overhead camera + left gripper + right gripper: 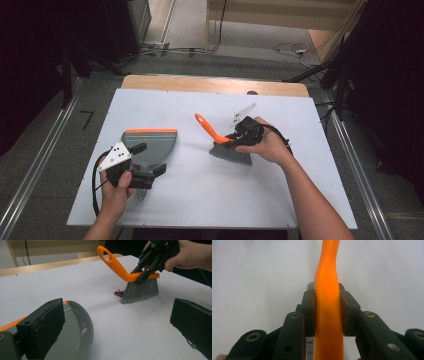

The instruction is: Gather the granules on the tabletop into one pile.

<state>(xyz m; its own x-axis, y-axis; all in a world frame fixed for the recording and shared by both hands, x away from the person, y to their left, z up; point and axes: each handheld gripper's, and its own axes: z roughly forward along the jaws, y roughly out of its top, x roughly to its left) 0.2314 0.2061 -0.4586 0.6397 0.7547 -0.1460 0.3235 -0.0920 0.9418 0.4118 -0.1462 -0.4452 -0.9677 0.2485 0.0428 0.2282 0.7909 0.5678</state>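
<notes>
Two-handed sweeping setup, by the look of it, laid out on a white desk.

Clamped tight in the right gripper: the orange handle of a small brush, pinched from both sides low down, near where it meets the grey bristles. Held that low probably for control, so the head can be steered rather than swung. Bristle tips down on the desk, handle slanting up and away towards the far left in the high view. Right hand wrapped round the gripper body just behind the brush head.

Lying right against the bristles on the side facing the pan: a little cluster of dark red crumbs (too small to say what exactly). Placed so that a stroke to the left would push them along.

Waiting on the left side of the desk, well apart from the brush: a grey dustpan, flat, its orange lip on the far edge. Bare desk between pan and crumbs.

Spread wide over the near part of the pan: the left gripper, jaws parted and gripping nothing, one jaw above the pan's rim in the left gripper view. Hard to tell whether resting on the pan or hovering. Likely poised to take hold and steady or turn it, since the lip does not face the crumbs.
</notes>
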